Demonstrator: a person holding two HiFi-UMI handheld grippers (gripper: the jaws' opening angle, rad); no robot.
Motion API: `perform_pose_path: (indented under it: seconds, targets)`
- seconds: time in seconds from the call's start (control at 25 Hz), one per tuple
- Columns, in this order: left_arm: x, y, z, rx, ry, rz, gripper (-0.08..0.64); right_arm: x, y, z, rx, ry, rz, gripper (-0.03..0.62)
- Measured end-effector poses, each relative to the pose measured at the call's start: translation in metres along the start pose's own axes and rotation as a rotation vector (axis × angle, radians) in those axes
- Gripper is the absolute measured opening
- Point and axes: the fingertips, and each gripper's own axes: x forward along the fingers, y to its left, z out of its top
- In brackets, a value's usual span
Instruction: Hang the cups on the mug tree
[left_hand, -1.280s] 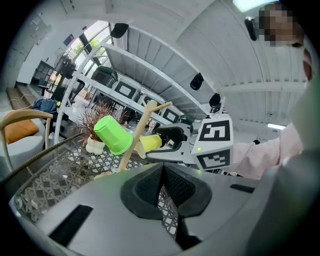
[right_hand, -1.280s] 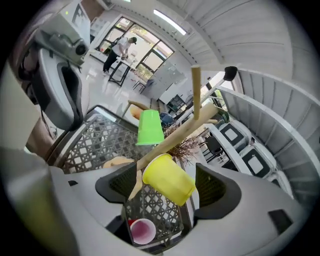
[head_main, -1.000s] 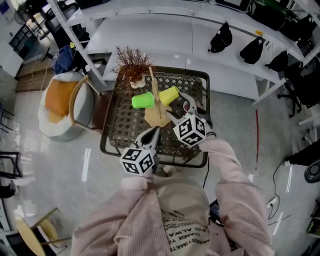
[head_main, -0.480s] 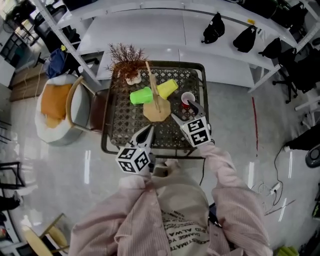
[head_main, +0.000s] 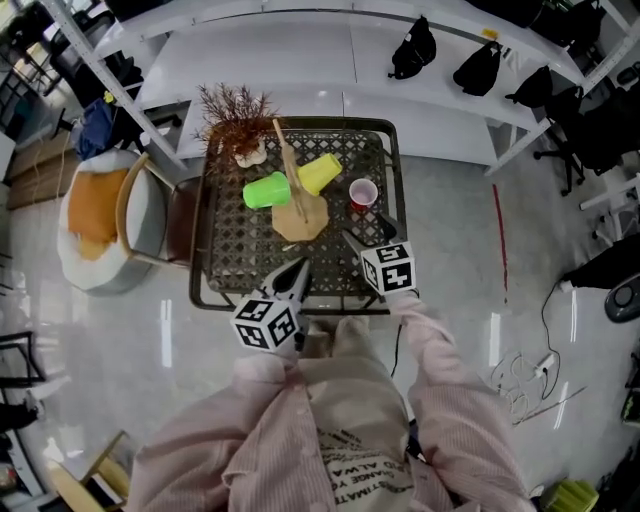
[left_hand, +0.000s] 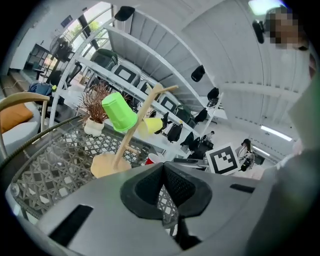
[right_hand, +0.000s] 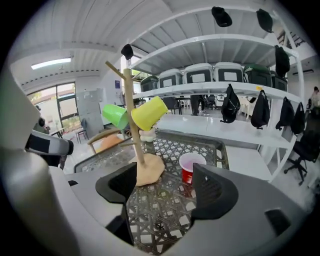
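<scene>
Red cup (right_hand: 191, 167) near table's (head_main: 230, 270) right edge: we judge it light, thin-walled, crushable; take the rim gently. Right gripper (right_hand: 165, 186) jaws apart, empty; left gripper (left_hand: 163, 187) jaws together, empty.

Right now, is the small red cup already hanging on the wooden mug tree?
No, the small red cup stands upright on the black lattice table beside the wooden mug tree.

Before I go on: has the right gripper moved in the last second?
Yes. The right gripper has drawn back from the mug tree toward the near edge of the table.
</scene>
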Motion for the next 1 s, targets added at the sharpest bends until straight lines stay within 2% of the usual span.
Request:
perform_pose_path:
  seconds: [0.16, 0.36, 0.84, 1.0]
  targets:
    - [0.014, -0.005, -0.009, -0.004, 0.024, -0.005, -0.002, 0.010, -0.015, -0.012, 0.051, 0.011, -0.001, 0.330]
    - [0.036, -0.004, -0.018, -0.033, 0.035, 0.032, -0.002, 0.030, -0.037, -0.025, 0.073, 0.034, 0.010, 0.330]
    - [0.099, 0.012, -0.044, -0.122, 0.009, 0.166, -0.002, 0.094, -0.072, -0.058, -0.061, 0.084, 0.118, 0.330]
    - [0.114, 0.017, -0.048, -0.145, -0.006, 0.200, -0.002, 0.110, -0.075, -0.057, -0.123, 0.066, 0.159, 0.330]
